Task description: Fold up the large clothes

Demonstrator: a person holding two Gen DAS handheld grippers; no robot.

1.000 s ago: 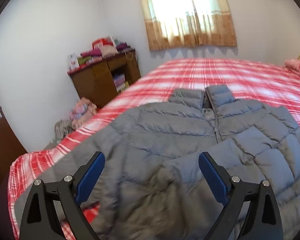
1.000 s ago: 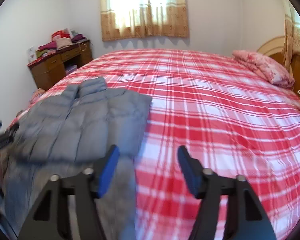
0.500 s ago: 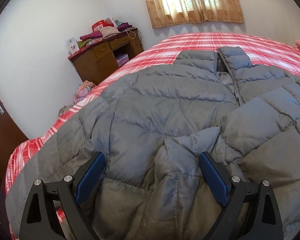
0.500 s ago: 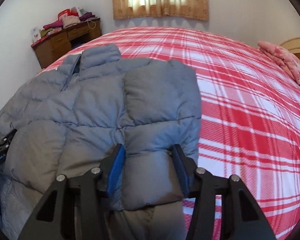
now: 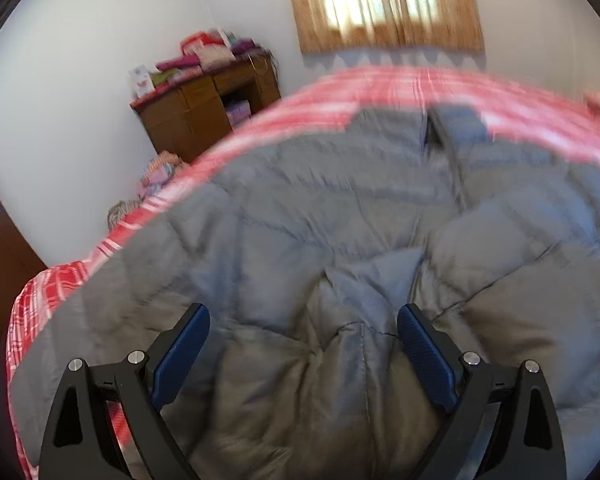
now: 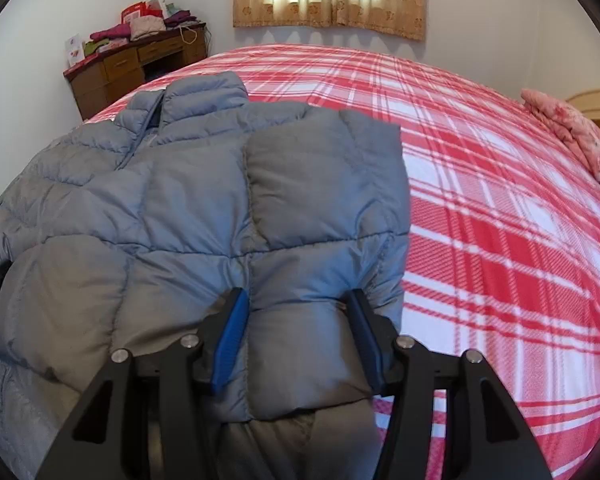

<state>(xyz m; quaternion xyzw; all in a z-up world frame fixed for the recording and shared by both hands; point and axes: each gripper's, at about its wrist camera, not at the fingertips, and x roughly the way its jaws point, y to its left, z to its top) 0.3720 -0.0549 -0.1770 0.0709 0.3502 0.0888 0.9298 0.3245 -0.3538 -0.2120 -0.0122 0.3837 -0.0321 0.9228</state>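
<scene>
Right tongs (image 6: 296, 336) were pinched in on a puffy fold of the grey jacket (image 6: 204, 200), both blue pads (image 6: 229, 332) pressed into the fabric w/ a fat quilted bulge squeezed between them. Left tongs (image 5: 302, 354) stood spread wide, low over the jacket's lower middle, a crumpled ridge of padding between the pads but nothing gripped, far as I could tell.

Jacket lay on the plaid bed (image 6: 500, 184), collar away from us, near the bed's left edge, one side already turned over onto the body.

Risks, imo: that padding was thick & slick, so the right tongs looked to hold mostly loft, and a quick pull could let it slide out. If the left tongs shut where they hung they'd likely grab just the top ridge, not the full layer, and the fold would skew. A drag leftward could tip the hem off the bed edge.

Hard to see: left view was smeared w/ motion, so contact there was unclear. Jacket's hem & near corners ran out of frame under both tongs. Sleeve positions I couldn't sort out.
</scene>
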